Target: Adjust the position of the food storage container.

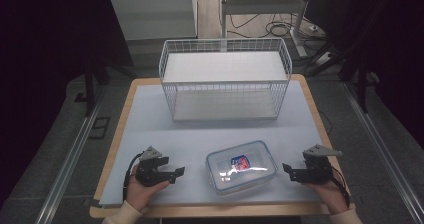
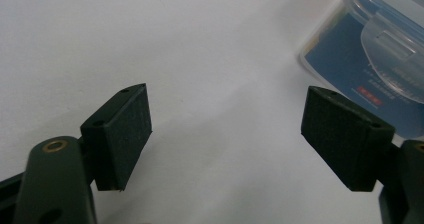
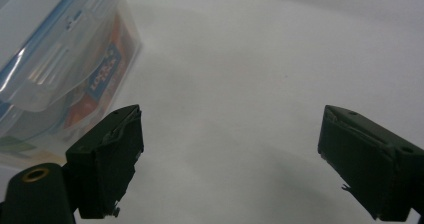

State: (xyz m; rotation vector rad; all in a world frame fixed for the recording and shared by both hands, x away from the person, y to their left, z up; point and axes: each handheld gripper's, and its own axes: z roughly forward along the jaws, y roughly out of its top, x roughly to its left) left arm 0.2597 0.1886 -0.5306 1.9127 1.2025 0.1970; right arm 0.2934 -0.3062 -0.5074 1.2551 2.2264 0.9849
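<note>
Both grippers — left gripper [image 1: 176,174], right gripper [image 1: 288,171] — gape empty beside the lidded container [image 1: 241,166]; high view adds the wire basket [image 1: 225,79].

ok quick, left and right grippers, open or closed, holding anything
left gripper: open, holding nothing, beside the clear lidded container.
right gripper: open, holding nothing.

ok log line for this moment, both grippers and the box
left gripper: open, beside box | right gripper: open, beside box | lidded plastic box: on table, untouched | wire basket: behind it
</note>
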